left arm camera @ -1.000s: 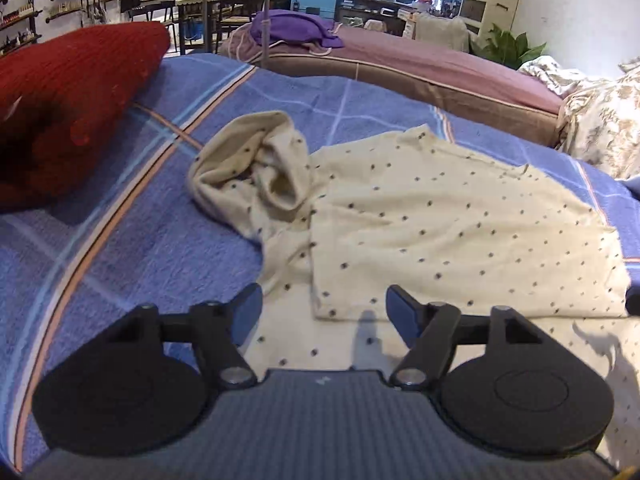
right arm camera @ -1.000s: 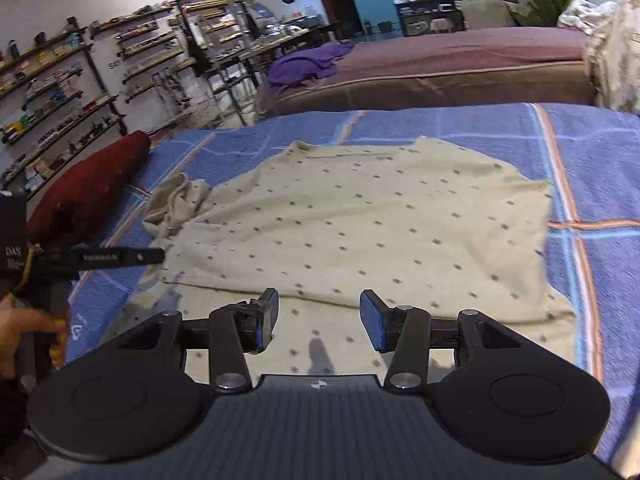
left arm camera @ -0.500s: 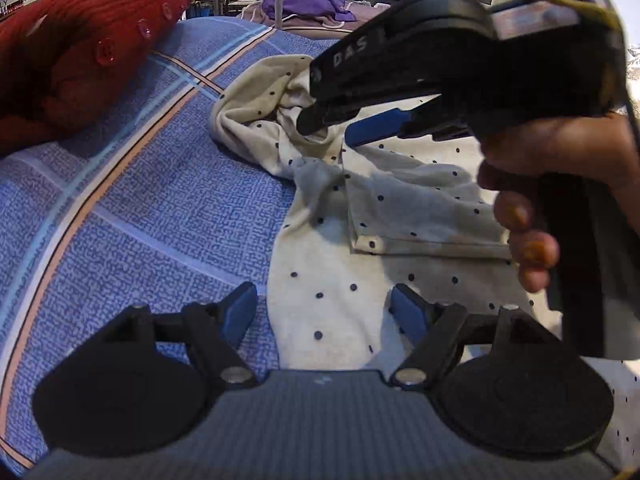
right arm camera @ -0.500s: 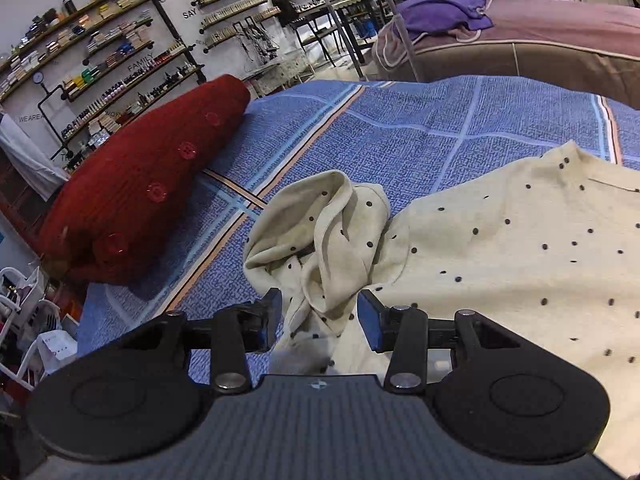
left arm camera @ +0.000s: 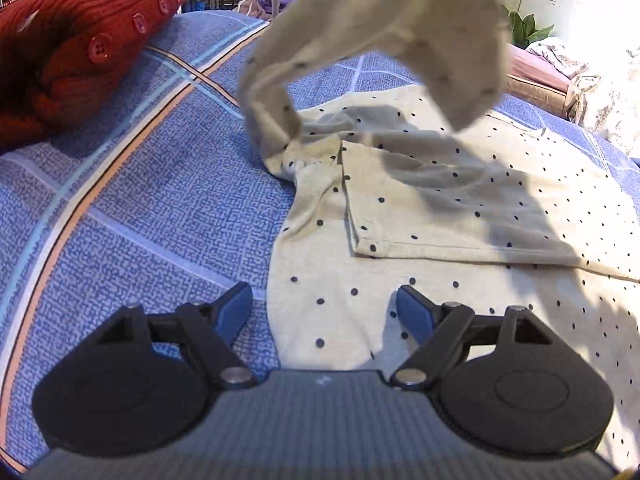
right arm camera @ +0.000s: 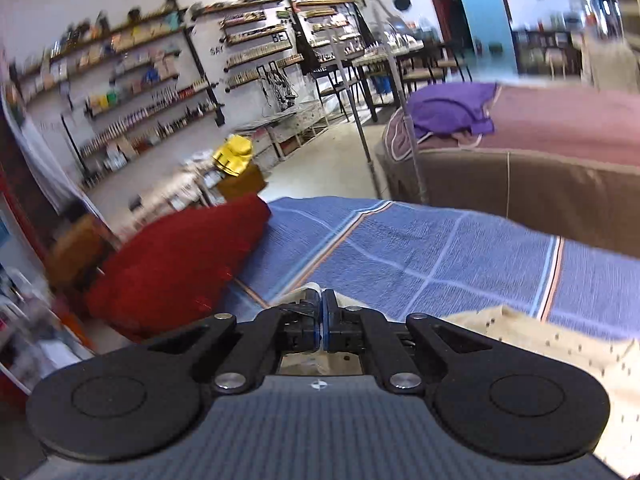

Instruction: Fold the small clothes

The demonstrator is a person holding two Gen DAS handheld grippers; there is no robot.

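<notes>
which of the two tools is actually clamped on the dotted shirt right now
The right tool: its blue pads are pressed together on the cream dotted shirt, lifting one part. The left tool hovers open above the hem.

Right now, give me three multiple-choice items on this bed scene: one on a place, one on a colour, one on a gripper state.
1. Where does the red cushion lie relative to the dotted garment?
A. left of it
B. on top of it
C. under it

2. What colour is the bedspread?
A. green
B. blue with stripes
C. plain white

3. How is the right gripper?
A. wide open
B. out of view
C. shut on cloth

Answers: 1 A, the cushion sits at the bed's left edge; 2 B, blue weave with orange and pale lines; 3 C, its jaws meet with cream cloth between, while the sleeve hangs lifted.
</notes>
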